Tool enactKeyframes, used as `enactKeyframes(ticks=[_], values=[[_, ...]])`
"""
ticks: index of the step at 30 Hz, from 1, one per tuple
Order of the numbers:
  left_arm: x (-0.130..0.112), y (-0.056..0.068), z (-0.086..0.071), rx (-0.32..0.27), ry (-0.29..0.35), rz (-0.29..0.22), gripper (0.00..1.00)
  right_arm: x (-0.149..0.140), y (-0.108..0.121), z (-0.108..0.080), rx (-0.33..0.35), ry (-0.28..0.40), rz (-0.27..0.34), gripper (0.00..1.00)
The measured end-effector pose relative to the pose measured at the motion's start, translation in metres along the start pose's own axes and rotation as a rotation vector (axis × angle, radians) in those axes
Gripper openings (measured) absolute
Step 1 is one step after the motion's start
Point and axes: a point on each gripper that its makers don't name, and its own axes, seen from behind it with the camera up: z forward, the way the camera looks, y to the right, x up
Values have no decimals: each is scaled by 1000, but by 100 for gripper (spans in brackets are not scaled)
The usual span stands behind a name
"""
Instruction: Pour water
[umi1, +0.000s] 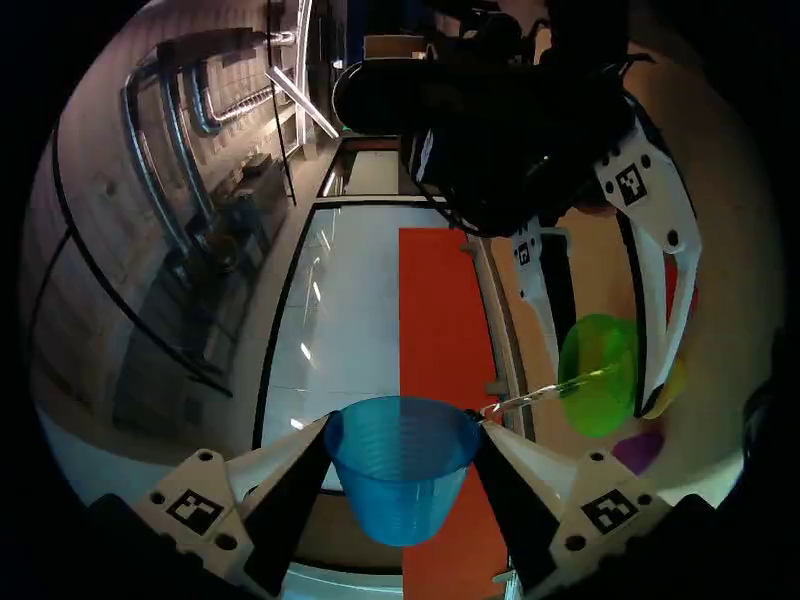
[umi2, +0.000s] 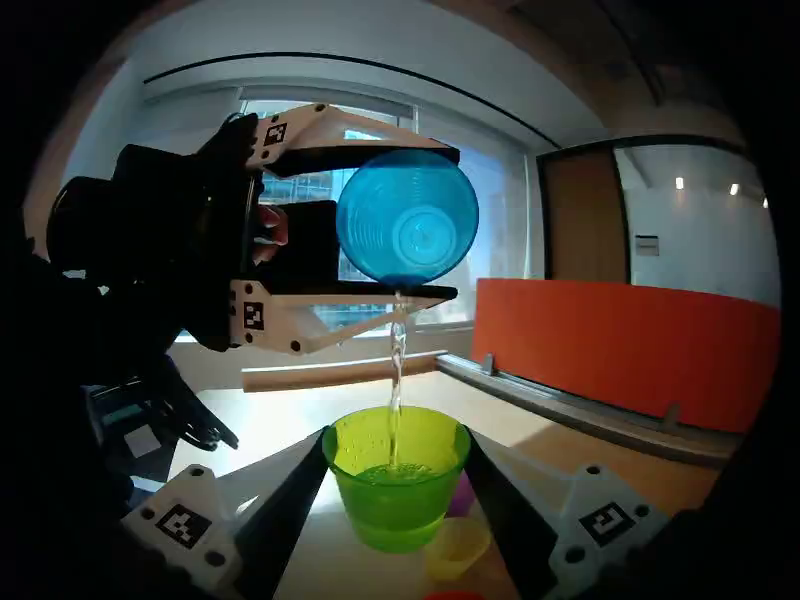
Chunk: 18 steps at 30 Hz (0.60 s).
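Note:
My left gripper (umi1: 402, 470) is shut on a blue plastic cup (umi1: 402, 480), which is tipped on its side. In the right gripper view that blue cup (umi2: 407, 216) hangs high, its mouth toward me, held in the left gripper (umi2: 405, 220). A thin stream of water (umi2: 396, 380) falls from its rim into a green cup (umi2: 396, 485). My right gripper (umi2: 396, 490) is shut on the green cup, which stands upright and is partly filled. In the left gripper view the green cup (umi1: 598, 372) sits between the right gripper's fingers (umi1: 662, 250).
A yellow cup (umi2: 455, 548) and a purple cup (umi2: 461, 492) lie on the pale table (umi2: 290, 420) just below the green one. An orange partition panel (umi2: 640, 350) runs along the table's far side. Windows (umi2: 310, 185) stand behind.

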Motion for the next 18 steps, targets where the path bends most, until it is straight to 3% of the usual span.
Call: enactKeyframes(ticks=[6, 18], values=[[5, 1, -2, 7, 3, 27, 89, 0, 0, 0, -3, 2, 0, 92], [8, 6, -3, 20, 1, 138, 89, -1, 1, 0, -6, 3, 3, 92]])
